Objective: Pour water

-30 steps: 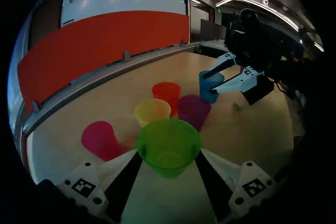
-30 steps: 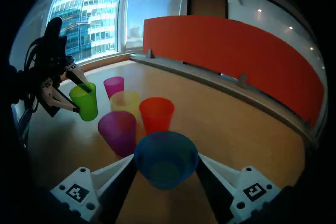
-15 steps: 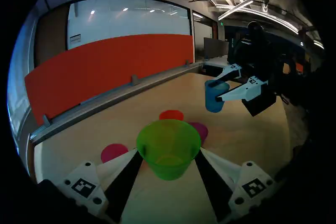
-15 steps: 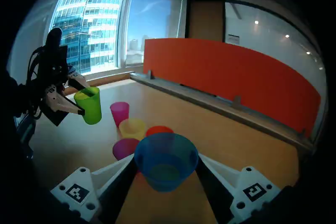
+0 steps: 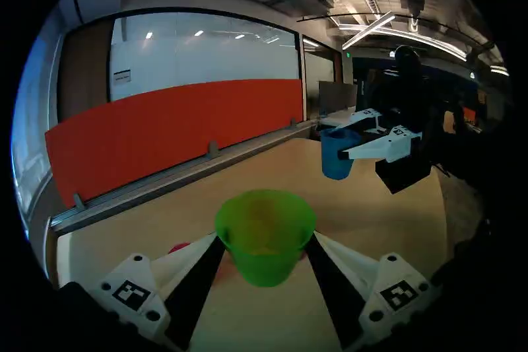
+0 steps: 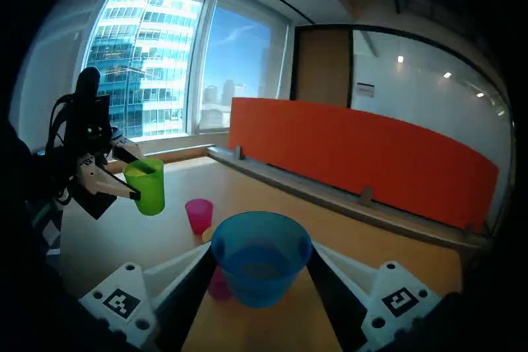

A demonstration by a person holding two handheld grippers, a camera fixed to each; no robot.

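My left gripper is shut on a green plastic cup, held upright above the wooden table. My right gripper is shut on a blue plastic cup, also upright. In the left gripper view the blue cup hangs ahead and to the right in the right gripper. In the right gripper view the green cup hangs at the left in the left gripper. Both cups are lifted off the table and well apart. What is inside them is hard to tell.
Below stand a pink cup, a yellow cup's rim and a purple cup, partly hidden by my fingers. An orange partition runs along the table's far edge. Tall windows are behind.
Both grippers have risen with their cups. The coloured cups on the table have sunk low in both views and are mostly hidden behind the held cups.
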